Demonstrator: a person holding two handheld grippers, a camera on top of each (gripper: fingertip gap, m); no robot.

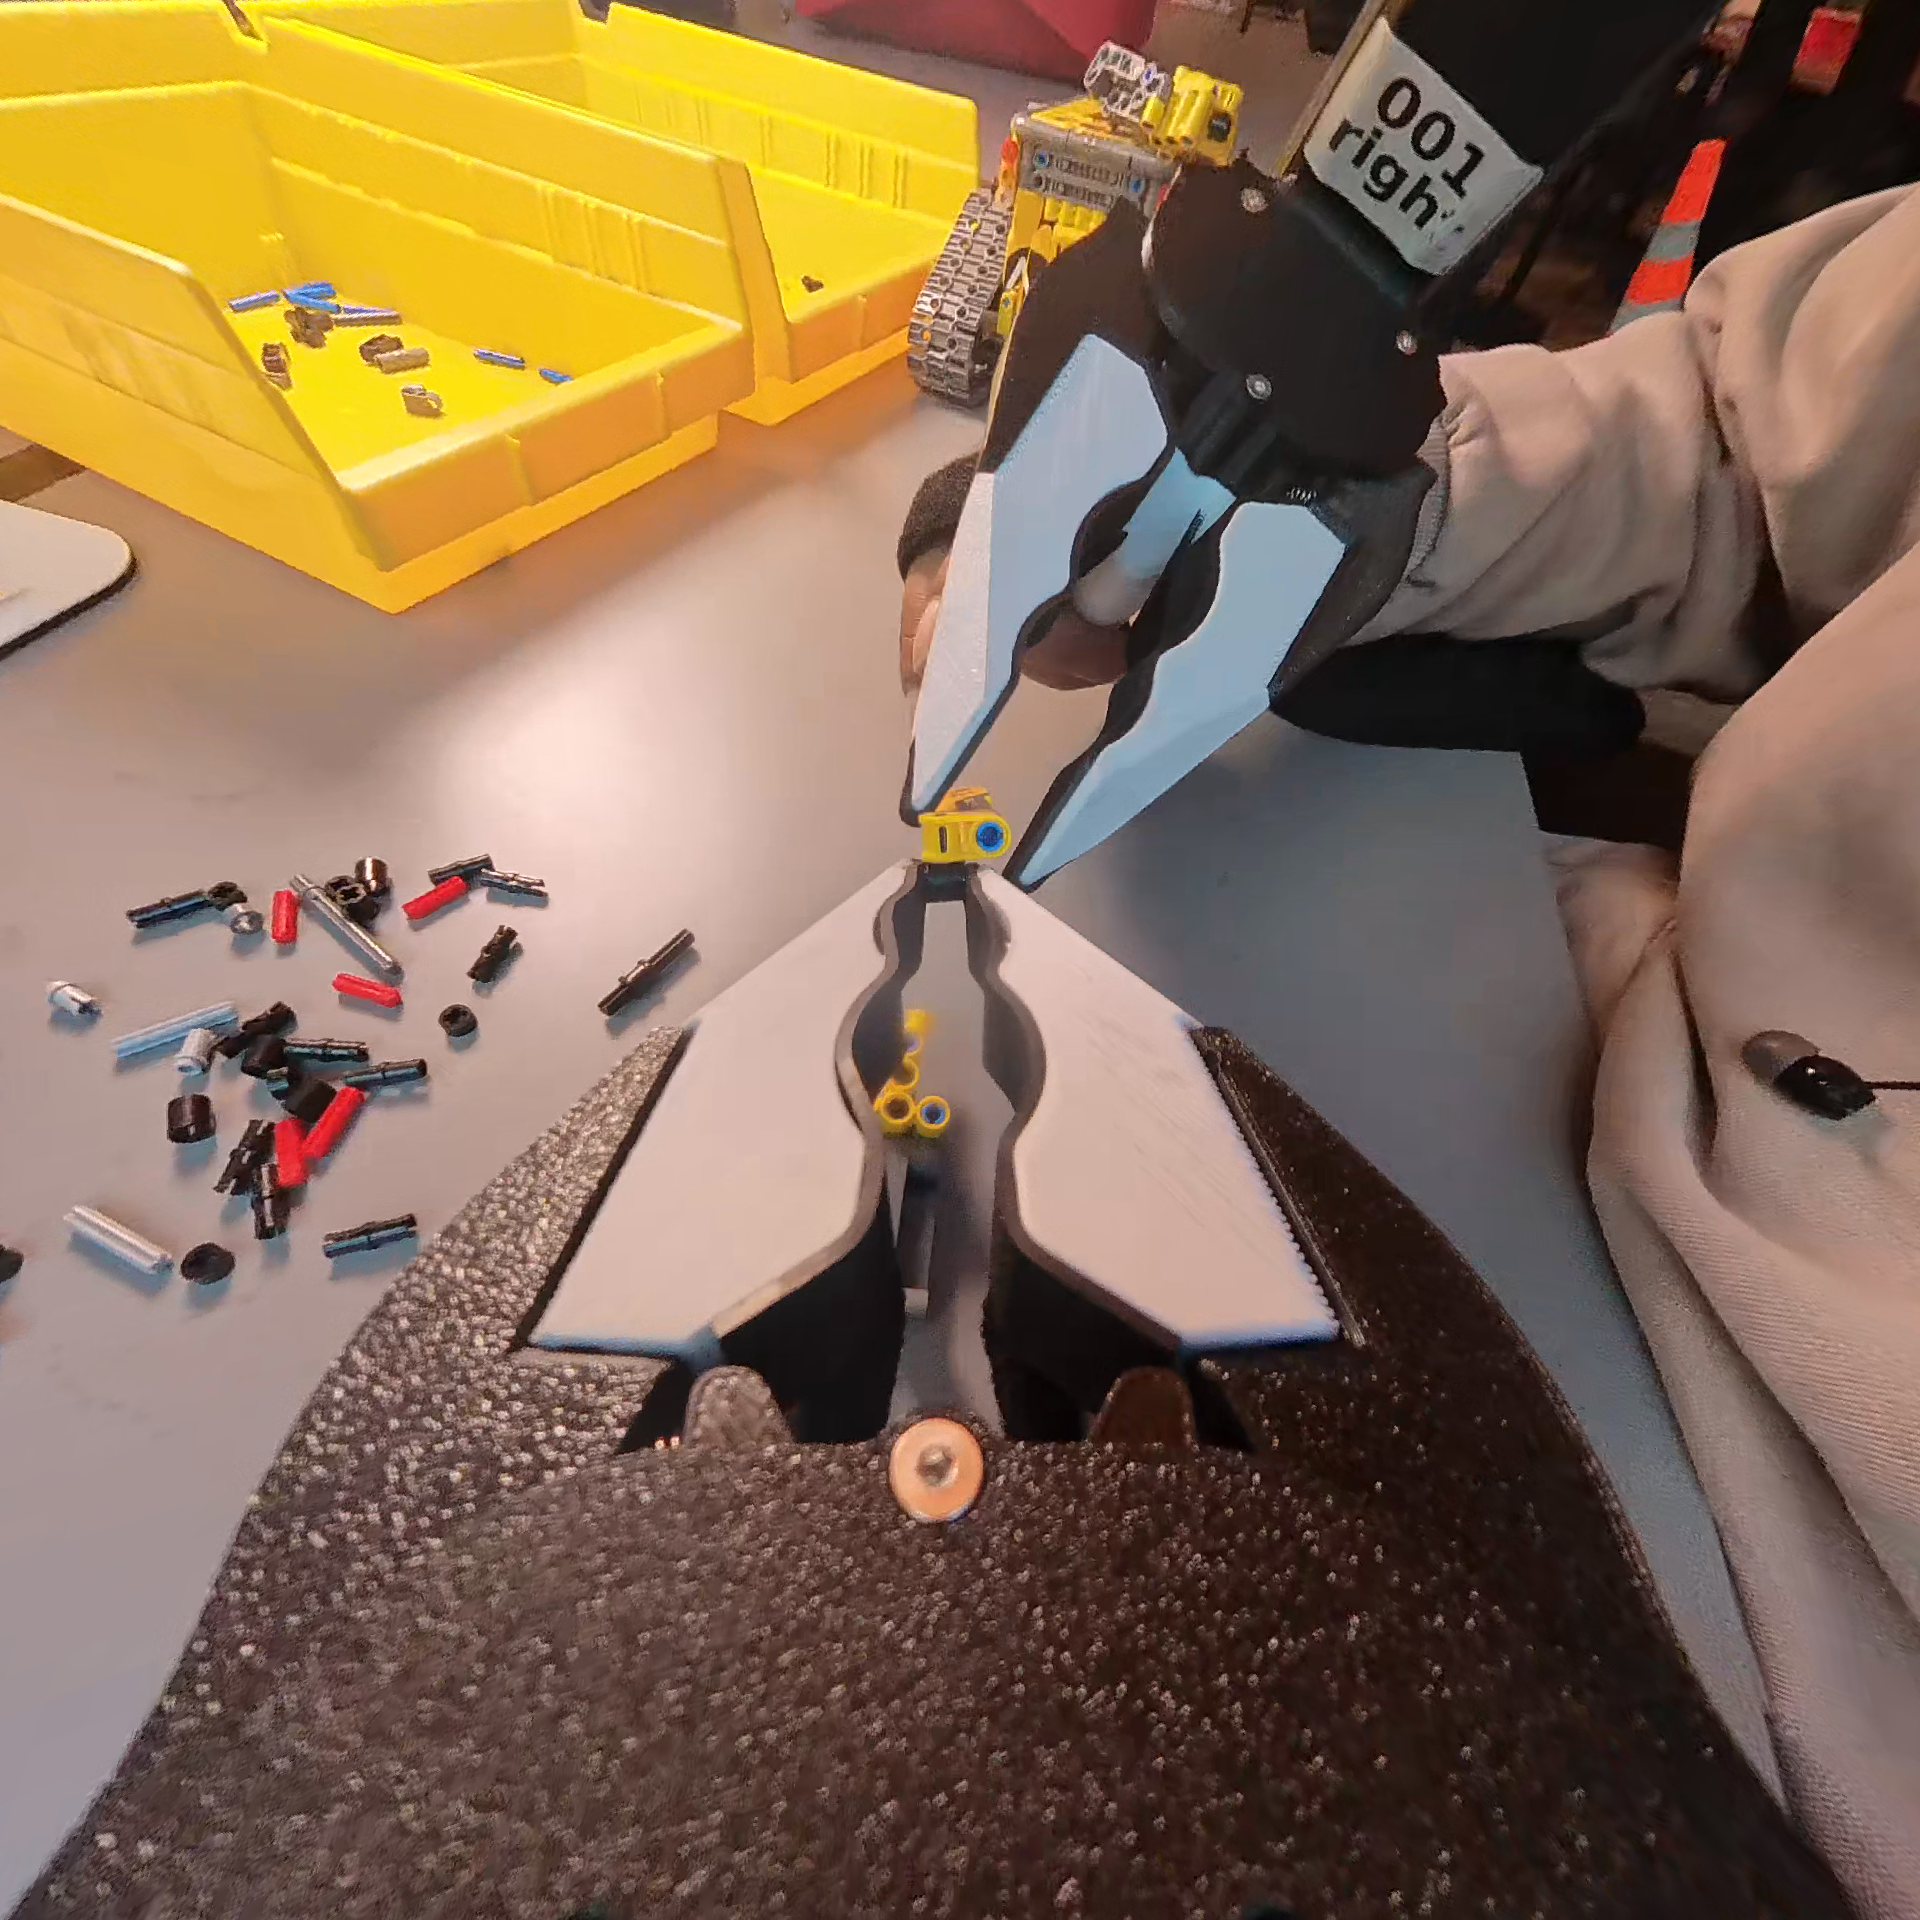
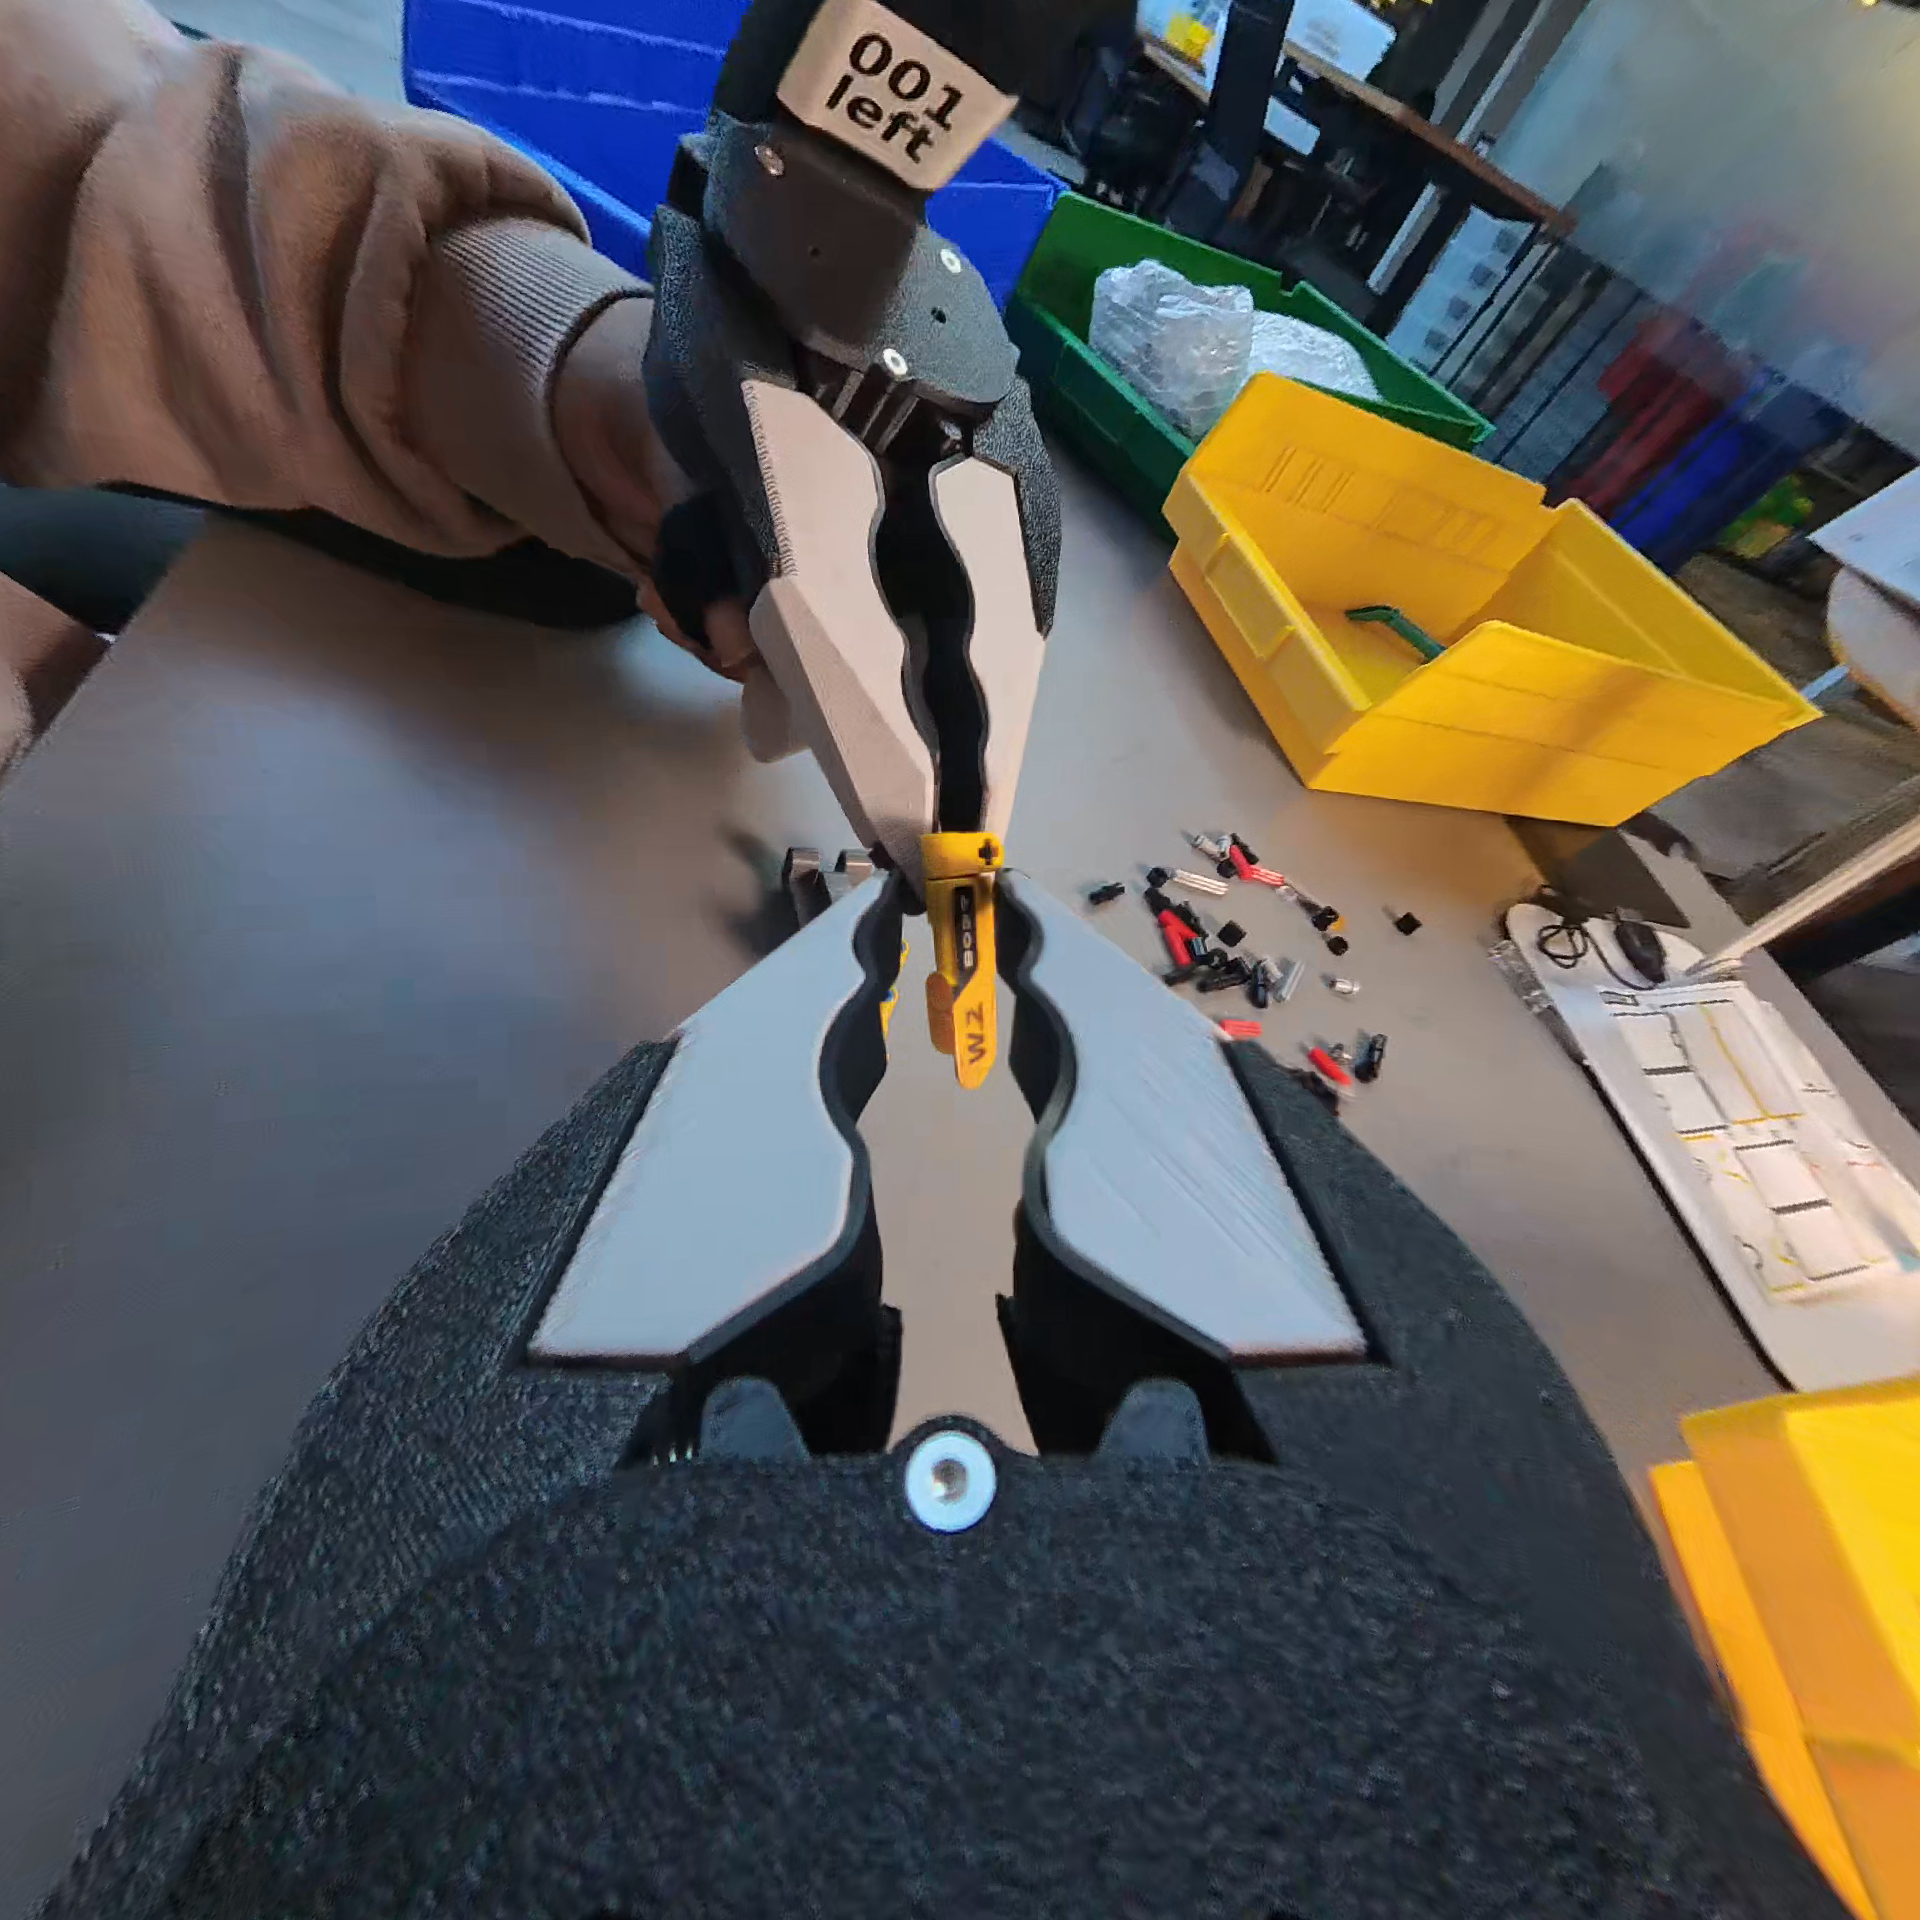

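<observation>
Loose pins (image 1: 281, 1049) lie on the table (image 1: 644, 727) before bins (image 1: 364, 312).

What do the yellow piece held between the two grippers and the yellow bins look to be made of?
Yellow piece: seemingly moulded hard plastic, smooth, slightly glossy, with crisp round holes. Yellow bins: likewise moulded plastic, by their ribbed walls and soft sheen.

1. Left gripper (image 1: 943, 883): pale grey finger plates edged black, speckled black body.
2. Right gripper (image 2: 940, 883): same grey and black.
3. Yellow toy-brick piece (image 1: 964, 831) at both tips, blue pin in its hole, black markings.
4. Scattered small parts (image 1: 281, 1049) left of the left gripper: black, red, grey.
5. Yellow bins (image 1: 436, 343) beyond, holding blue and black pins.
6. Green bin (image 2: 1132, 416) beyond the right gripper.
7. Grey table (image 1: 644, 727).
</observation>
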